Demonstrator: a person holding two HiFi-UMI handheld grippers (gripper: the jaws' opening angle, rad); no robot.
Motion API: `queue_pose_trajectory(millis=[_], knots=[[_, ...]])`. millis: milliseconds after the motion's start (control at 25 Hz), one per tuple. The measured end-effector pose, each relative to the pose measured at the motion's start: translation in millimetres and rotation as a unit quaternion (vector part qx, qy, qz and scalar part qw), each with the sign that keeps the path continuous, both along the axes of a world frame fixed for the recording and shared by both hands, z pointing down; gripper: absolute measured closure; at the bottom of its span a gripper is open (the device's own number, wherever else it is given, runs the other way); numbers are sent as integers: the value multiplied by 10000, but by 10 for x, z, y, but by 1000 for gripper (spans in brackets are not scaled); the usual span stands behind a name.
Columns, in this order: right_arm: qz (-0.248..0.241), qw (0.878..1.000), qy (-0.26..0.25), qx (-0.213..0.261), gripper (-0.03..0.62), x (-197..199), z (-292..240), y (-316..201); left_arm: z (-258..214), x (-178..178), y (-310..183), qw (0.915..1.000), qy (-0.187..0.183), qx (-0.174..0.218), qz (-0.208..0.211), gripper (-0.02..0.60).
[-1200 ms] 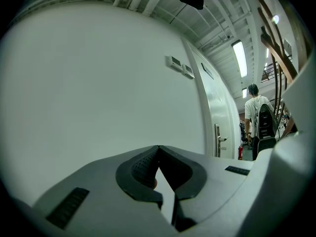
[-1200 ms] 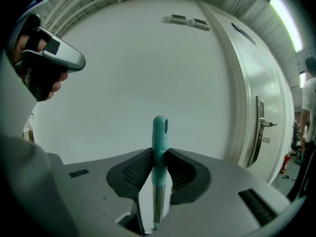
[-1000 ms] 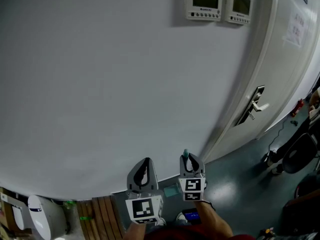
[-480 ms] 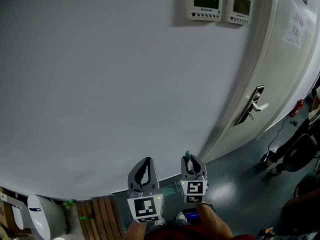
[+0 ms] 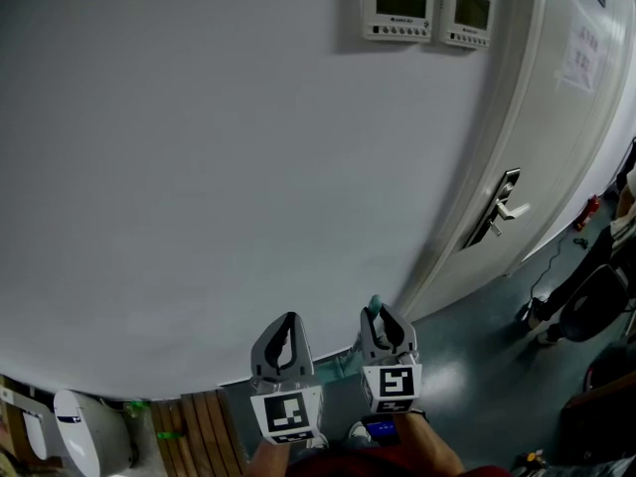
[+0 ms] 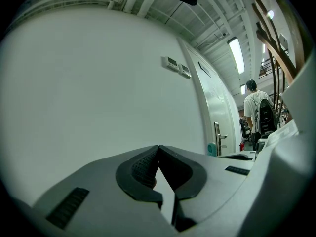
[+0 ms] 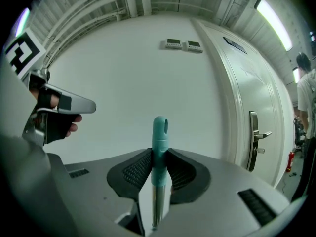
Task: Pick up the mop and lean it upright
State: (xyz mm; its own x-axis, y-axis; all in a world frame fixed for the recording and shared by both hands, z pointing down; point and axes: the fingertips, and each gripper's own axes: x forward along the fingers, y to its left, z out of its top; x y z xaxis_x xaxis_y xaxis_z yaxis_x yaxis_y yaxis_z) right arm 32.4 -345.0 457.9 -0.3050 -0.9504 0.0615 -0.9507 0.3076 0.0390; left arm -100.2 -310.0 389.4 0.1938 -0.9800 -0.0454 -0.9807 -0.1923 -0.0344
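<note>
Right gripper: the jaws are closed on the mop handle. The ribbed pads press against both sides of the teal grip section. The handle stands upright between the fingers. Its teal cap, with a hanging slot, rises just above the fingertips, and the bare metal shaft runs down behind the pads and out of view.

In the head view, the right gripper points towards the wall with the mop handle showing at its tips.

Left gripper: the jaws are drawn together with their tips meeting, and nothing lies between the pads. In the head view, the left gripper sits just beside the right one, on the side away from the door.

Beyond both sets of fingertips is plain white wall. Two wall control panels are mounted high above the fingers. The door handle lies off to the door side of the right fingers, well apart from them.

The mop head cannot be made out in any view.
</note>
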Motion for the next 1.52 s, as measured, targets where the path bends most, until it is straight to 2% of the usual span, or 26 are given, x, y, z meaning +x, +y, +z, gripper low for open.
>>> queue_pose_trajectory(millis=[280,560,680,1280,1440,1520], knots=[[-224,9987,-32,458,488,-59,-531,160,-45,-12,18,9999,109,55,-32,568],[-313,9954,-150,894,488,-57,-1093,336,-94,-23,59,9999,-35,154,-24,568],[-320,9940,-202,1025,488,-48,-1246,373,-183,-2,71,9997,149,207,-6,568],[-271,9943,-209,1011,488,-29,-1248,392,-320,22,143,9992,170,351,80,568],[-266,9943,-226,1012,488,-18,-1256,379,-352,50,145,9991,16,434,15,569],[-264,9940,-240,1031,488,-17,-1270,388,-376,49,165,9990,150,417,20,569]])
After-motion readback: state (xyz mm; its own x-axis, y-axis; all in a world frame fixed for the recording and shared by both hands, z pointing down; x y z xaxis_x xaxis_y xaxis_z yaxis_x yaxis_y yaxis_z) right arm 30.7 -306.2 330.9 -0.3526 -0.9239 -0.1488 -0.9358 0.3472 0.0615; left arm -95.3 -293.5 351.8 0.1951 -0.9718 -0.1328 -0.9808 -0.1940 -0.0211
